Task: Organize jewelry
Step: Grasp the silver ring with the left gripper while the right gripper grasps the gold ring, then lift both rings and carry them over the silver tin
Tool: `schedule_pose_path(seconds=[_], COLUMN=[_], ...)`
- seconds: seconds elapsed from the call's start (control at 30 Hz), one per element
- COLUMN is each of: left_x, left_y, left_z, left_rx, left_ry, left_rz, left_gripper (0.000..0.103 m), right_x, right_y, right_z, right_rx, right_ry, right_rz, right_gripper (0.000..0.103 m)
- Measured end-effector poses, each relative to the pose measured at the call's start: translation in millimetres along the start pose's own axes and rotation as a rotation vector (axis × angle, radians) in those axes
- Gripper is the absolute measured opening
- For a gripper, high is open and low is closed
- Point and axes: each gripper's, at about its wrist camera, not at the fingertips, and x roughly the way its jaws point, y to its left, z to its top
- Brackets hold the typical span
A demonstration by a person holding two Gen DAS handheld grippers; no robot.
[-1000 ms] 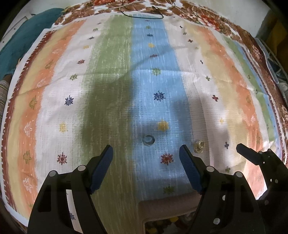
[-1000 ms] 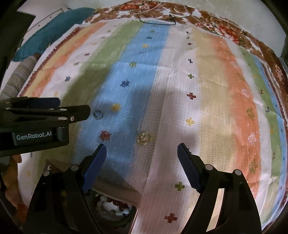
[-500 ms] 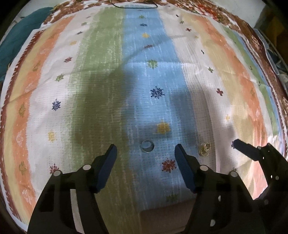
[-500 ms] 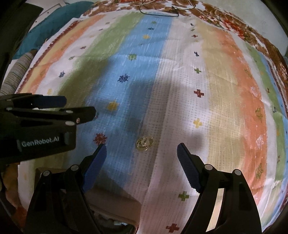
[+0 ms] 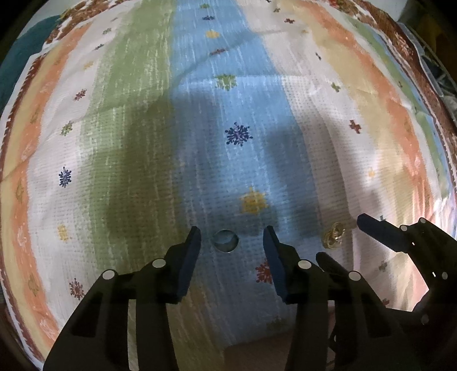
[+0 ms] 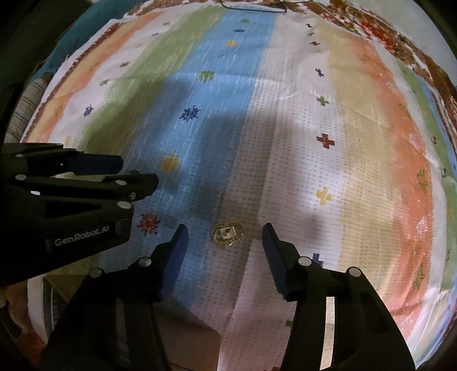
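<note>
A silver ring [image 5: 225,241] lies on the blue stripe of the striped cloth [image 5: 142,100]. My left gripper [image 5: 232,239] is open, its two blue-padded fingers on either side of the ring, low over the cloth. A gold earring pair [image 6: 227,233] lies on the white stripe; it also shows in the left wrist view [image 5: 333,235]. My right gripper [image 6: 225,237] is open, its fingers straddling the gold earrings. Neither gripper holds anything. The ring is hidden in the right wrist view behind the left gripper's body [image 6: 71,199].
A tan box edge [image 5: 257,354] sits at the cloth's near edge below the left gripper; it also shows in the right wrist view [image 6: 188,342]. A dark cord [image 6: 254,7] lies at the cloth's far end. Teal fabric [image 6: 62,54] borders the left side.
Both grippers have moved forward and down. The ring now sits between the left fingers, the earrings between the right fingers. Both jaws have narrowed somewhat but stay open.
</note>
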Motion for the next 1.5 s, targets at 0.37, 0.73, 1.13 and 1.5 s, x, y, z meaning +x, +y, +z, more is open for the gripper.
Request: schedule_pose_path(seconds=[0.37,0.73,1.13,1.5], left_x=[9.2,-6.3,-45.4,-80.5], left_y=[-3.0,-2.0,5.2,-11.5], left_z=[1.1,-3.7,-25.8,-39.7], left_rx=[0.02,0.02,-0.001,0.009], left_ry=[0.005,-0.019,-0.085,-0.174], left_rz=[0.045,0.038,0.004,-0.012], left_gripper=[0.022,0.02,0.02,0.02], right_x=[10.7,5.9,-18.5,-55.6], right_y=[-1.9,-6.1,-8.7,-6.0], right_z=[-1.2,-0.4,-11.4,-21.3], right_rx=[0.01,0.02,0.032,0.059], right_ry=[0.024,0.009,-0.037,-0.124], right_rz=[-0.006,0.014,0.012,0.023], right_gripper=[0.022,0.018,0.018,0.018])
